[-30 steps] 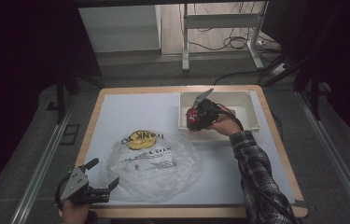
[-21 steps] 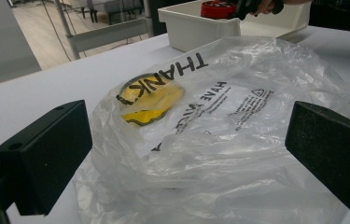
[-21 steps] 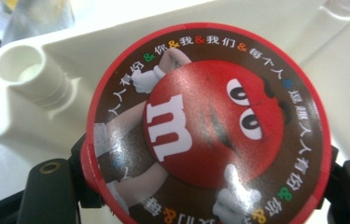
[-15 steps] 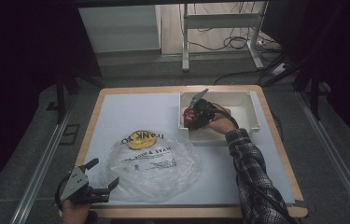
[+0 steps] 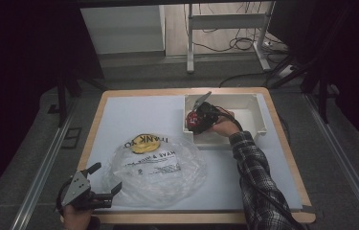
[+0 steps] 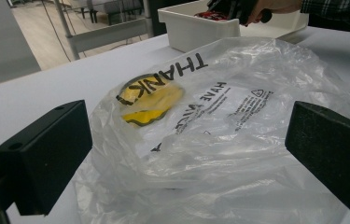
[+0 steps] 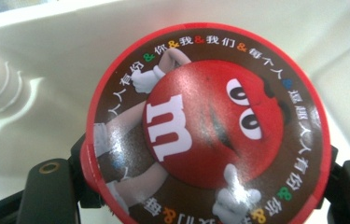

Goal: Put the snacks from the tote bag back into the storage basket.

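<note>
The right claw (image 5: 197,120) clamps the red candy tub (image 7: 207,126) inside the white bin (image 5: 258,125), left claw (image 5: 104,179) open; that smooth round lid might slip free on lifting.

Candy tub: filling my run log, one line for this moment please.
right gripper: shut on candy tub | over white bin | left gripper: open by plastic bag

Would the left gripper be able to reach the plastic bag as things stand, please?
Probably yes: the left gripper sits open right at the plastic bag, with nothing between them.
</note>
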`<state>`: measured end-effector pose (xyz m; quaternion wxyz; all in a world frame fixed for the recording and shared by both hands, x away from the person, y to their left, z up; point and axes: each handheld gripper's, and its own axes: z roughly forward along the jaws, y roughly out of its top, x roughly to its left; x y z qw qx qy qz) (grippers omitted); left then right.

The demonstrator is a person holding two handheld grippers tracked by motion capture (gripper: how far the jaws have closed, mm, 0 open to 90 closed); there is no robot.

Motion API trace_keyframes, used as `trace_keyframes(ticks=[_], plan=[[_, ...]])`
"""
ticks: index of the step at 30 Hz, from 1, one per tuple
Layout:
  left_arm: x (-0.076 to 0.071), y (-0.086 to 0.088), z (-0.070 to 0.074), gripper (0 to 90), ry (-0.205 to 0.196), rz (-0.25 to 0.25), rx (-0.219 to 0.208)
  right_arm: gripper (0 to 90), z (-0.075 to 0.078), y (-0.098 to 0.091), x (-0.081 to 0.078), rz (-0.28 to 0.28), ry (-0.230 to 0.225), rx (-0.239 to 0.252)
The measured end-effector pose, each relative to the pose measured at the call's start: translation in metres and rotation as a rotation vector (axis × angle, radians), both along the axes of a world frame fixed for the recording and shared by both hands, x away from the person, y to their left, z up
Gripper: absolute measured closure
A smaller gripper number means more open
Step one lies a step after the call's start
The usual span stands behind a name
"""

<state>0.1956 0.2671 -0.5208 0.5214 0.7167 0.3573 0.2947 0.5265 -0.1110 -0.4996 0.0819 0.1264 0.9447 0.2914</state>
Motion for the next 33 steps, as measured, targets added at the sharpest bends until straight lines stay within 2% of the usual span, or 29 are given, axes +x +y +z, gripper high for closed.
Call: trace_keyframes(ticks=[14, 25, 28, 30, 33], plan=[[0.0, -0.0003, 0.0, 0.6, 0.0, -0.001, 0.001, 25.3, -0.0035, -0.0026, 0.0048, -0.023, 0.006, 0.042], [0.0, -0.0003, 0.0, 0.6, 0.0, -0.001, 0.002, 24.8, -0.004, -0.0026, 0.0044, -0.027, 0.002, 0.047], [0.0, -0.0003, 0.0, 0.7, 0.0, -0.001, 0.003, 22.3, -0.0048, -0.0017, 0.004, -0.039, -0.003, 0.053], [-0.0001, -0.0003, 0.0, 0.7, 0.0, -0.001, 0.003, 20.4, -0.0053, -0.0011, 0.0043, -0.05, 0.01, 0.069], [0.0, -0.0004, 0.0, 0.7, 0.0, -0.001, 0.004, 17.9, -0.0057, -0.0003, 0.0043, -0.044, 0.017, 0.067]])
